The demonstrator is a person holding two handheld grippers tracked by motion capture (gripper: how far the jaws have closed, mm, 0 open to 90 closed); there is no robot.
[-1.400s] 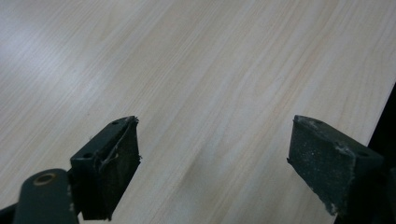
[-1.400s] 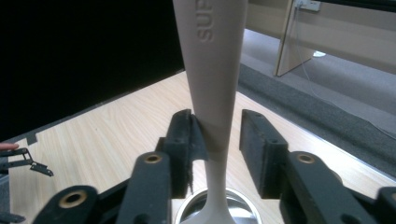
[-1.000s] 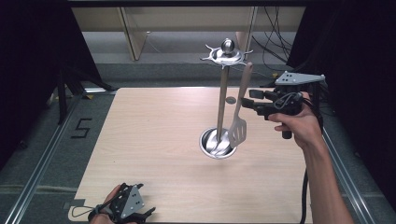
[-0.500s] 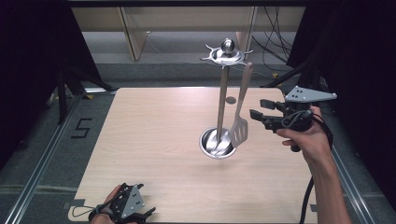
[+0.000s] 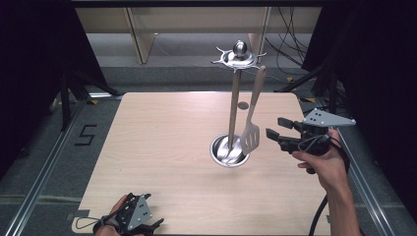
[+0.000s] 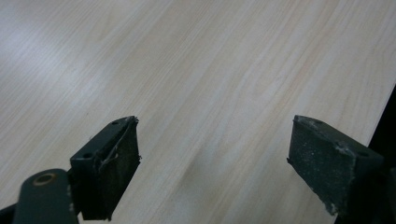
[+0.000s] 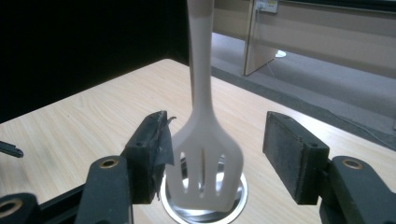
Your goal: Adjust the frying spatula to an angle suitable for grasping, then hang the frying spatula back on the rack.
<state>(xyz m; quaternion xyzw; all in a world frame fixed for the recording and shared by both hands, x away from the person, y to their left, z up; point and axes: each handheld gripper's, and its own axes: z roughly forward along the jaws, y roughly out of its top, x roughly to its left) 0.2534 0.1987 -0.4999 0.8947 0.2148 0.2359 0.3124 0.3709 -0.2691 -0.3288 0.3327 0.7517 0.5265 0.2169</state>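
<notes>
Table [image 5: 162, 147]: a pale wood top on a metal frame, with dark floor around it.
Stand [image 5: 235, 105]: a metal utensil rack right of the table's middle, toward the right edge; its upright pole rises from a round shiny base [image 5: 229, 151] to a hooked crown with a ball on top.
Spatula [image 5: 252, 115]: a pale slotted turner hanging from the crown on the side facing the right edge, handle up, its blade low and just above the base rim; in the right gripper view [image 7: 204, 158] the blade has three slots and hangs in front of the base.
Right gripper [image 5: 276, 133]: held in the person's right hand [image 5: 325, 164] near the right edge, pointing at the spatula's blade; its jaws stand wide apart, and in the right gripper view [image 7: 215, 158] the blade sits between them, seemingly clear of both pads, though the left pad looks very close.
Left gripper [image 5: 135, 219]: at the table's near edge, toward the near-left corner, held low in the left hand; in the left gripper view [image 6: 212, 165] its jaws are spread wide over bare wood, holding nothing.
Floor mark [image 5: 86, 135]: a "5" beside the table's left edge.
</notes>
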